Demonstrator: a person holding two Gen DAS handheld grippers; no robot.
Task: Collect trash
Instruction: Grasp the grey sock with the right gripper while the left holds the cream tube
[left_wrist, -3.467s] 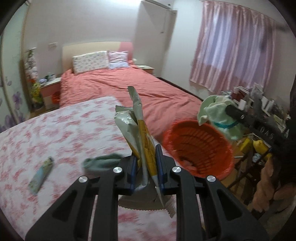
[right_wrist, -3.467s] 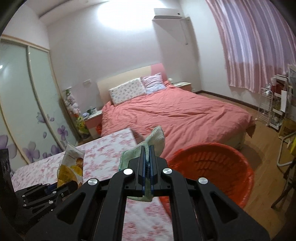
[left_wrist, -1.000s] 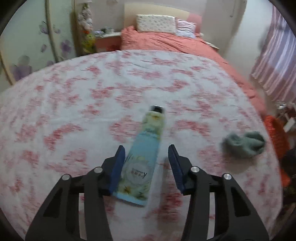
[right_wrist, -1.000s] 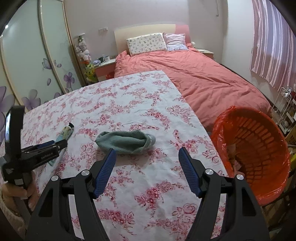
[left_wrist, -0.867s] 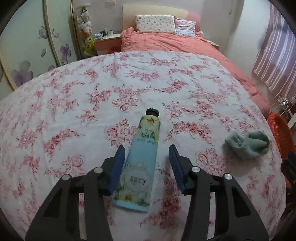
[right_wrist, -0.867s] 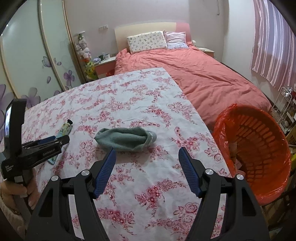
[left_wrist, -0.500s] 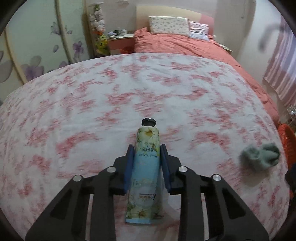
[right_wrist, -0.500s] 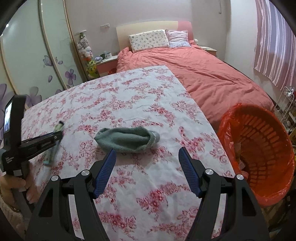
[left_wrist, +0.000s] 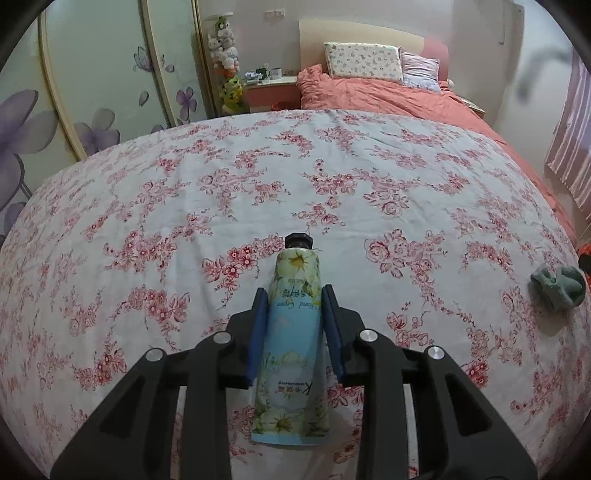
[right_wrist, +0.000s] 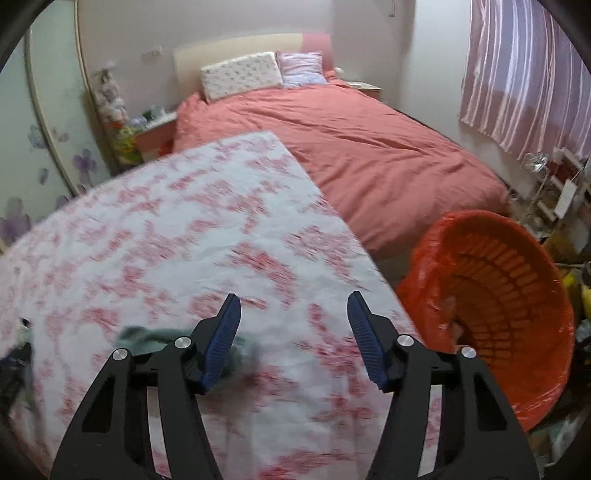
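A hand cream tube (left_wrist: 295, 273) with a black cap lies on the flowered tablecloth (left_wrist: 258, 177), cap pointing away. My left gripper (left_wrist: 293, 328) has both blue pads against the tube's sides; its jaws are easing open slightly with the tube between them. A grey-green sock (left_wrist: 557, 286) lies near the table's right edge. In the blurred right wrist view the sock (right_wrist: 147, 338) sits low, partly behind the left finger. My right gripper (right_wrist: 293, 332) hangs above the cloth, its jaws closing with nothing between them.
An orange laundry-style basket (right_wrist: 495, 295) lined with a red bag stands on the floor off the table's right edge. Beyond the table is a bed (right_wrist: 369, 147) with a coral cover. Wardrobe doors (left_wrist: 92, 74) are on the left.
The left jaws closed onto the tube, which now sits straight between the pads. The right gripper swung right and lower; the sock slid from ahead to behind its left finger, and its jaws narrowed.
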